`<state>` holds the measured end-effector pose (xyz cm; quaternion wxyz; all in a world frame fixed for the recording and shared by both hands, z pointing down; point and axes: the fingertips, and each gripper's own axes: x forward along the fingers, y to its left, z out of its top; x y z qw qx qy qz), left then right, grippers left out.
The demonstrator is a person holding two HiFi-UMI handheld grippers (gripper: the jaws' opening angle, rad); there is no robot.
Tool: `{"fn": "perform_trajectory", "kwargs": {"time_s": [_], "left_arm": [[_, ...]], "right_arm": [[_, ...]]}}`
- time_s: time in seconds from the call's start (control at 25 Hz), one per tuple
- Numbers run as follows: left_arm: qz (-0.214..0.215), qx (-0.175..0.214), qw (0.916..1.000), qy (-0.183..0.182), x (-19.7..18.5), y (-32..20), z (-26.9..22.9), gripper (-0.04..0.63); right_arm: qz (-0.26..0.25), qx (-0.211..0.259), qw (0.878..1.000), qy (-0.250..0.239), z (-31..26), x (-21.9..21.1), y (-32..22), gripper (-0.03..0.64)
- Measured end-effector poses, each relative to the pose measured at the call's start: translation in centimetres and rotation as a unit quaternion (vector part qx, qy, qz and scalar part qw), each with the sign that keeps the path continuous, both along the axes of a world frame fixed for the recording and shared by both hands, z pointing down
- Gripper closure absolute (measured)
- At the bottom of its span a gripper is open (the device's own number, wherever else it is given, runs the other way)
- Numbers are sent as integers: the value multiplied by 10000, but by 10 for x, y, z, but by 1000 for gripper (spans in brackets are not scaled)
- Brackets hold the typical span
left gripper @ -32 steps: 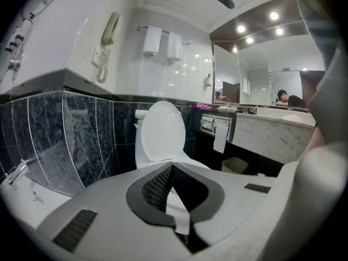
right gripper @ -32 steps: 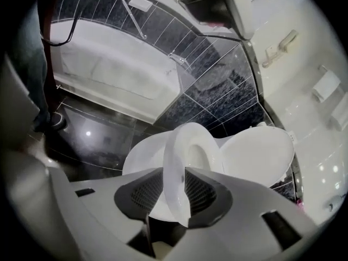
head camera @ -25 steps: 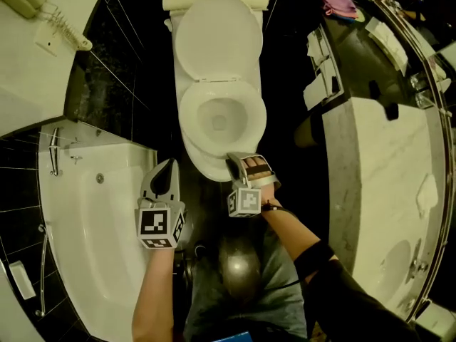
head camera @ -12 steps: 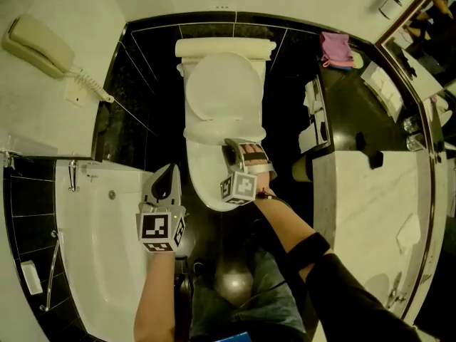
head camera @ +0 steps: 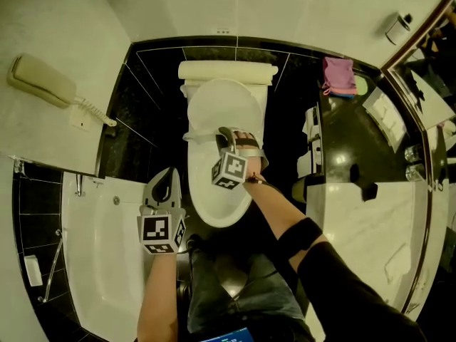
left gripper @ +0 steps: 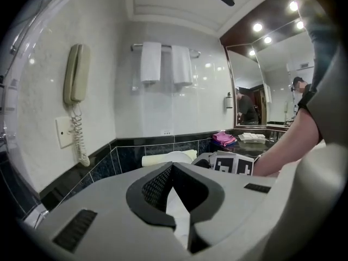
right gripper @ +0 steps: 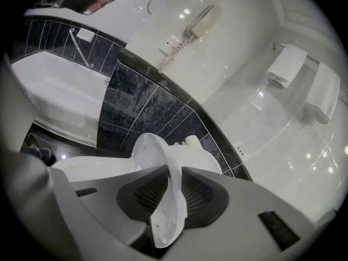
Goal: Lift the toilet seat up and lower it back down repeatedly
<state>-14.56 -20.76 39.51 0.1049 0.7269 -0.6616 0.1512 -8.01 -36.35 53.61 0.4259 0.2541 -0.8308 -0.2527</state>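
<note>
The white toilet bowl (head camera: 217, 201) stands in the middle of the head view with its lid (head camera: 224, 98) up against the tank (head camera: 226, 70). My right gripper (head camera: 226, 135) is shut on the front rim of the toilet seat (head camera: 197, 135), which it holds lifted well above the bowl. In the right gripper view the seat's thin white edge (right gripper: 163, 162) runs upright between the dark pads (right gripper: 198, 192) of the right gripper (right gripper: 167, 200); its jaws have tightened a little on it. My left gripper (head camera: 165, 182) hangs shut and empty left of the bowl (left gripper: 169, 170).
A white bathtub (head camera: 100, 255) fills the lower left, with a wall phone (head camera: 43, 80) above it. A marble vanity (head camera: 363, 219) stands at the right, and a pink cloth (head camera: 338, 75) lies on the dark counter. Two towels (left gripper: 163, 64) hang on the back wall.
My right gripper has risen and moved toward the tank, swinging the seat up from the bowl's rim. The left gripper has also risen but stays beside the tub.
</note>
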Motion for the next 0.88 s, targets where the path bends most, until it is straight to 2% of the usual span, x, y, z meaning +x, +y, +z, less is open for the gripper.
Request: {"fn": "perform_trajectory", "kwargs": {"time_s": [0.12,0.6,0.88], "left_arm": [[67,140,9999,-26,-6,-22,-9,606],[731,206,9971,50,-19,-116,-10,606],[695,169,9974,100,-54,-140,-5,606]], "right_arm": [[213,-77,9997,-20,-4,-2,-29,515],[674,-284,9973,100,-4,-14,-125,511],[967,-344,9947,94,3,-18,-178,513]]}}
